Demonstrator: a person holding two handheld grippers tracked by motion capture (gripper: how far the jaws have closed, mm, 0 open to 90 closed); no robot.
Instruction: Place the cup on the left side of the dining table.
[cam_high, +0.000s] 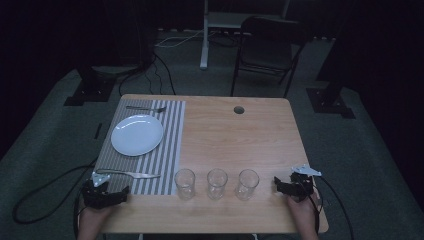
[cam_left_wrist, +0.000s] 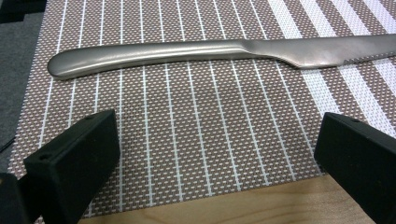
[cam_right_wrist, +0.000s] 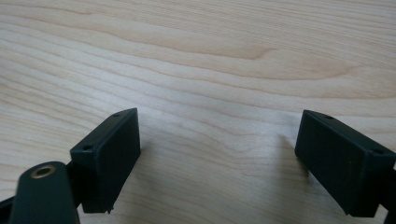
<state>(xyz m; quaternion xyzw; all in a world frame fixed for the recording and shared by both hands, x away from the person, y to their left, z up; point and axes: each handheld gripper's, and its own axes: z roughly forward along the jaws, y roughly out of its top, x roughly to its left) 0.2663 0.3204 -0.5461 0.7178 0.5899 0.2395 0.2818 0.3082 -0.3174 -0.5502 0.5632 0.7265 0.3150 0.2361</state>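
Note:
A striped placemat covers the left part of the wooden table. On it lie a white plate, a fork at the far edge and a steel knife at the near edge. My left gripper rests open at the mat's near left corner, just short of the knife, with nothing between its jaws. Three empty glasses stand in a row along the near edge. My right gripper lies open on bare wood to the right of them, holding nothing.
A round cable hole sits near the table's far edge. Behind the table stand a dark chair and a white stand leg. Cables run over the carpet at the left.

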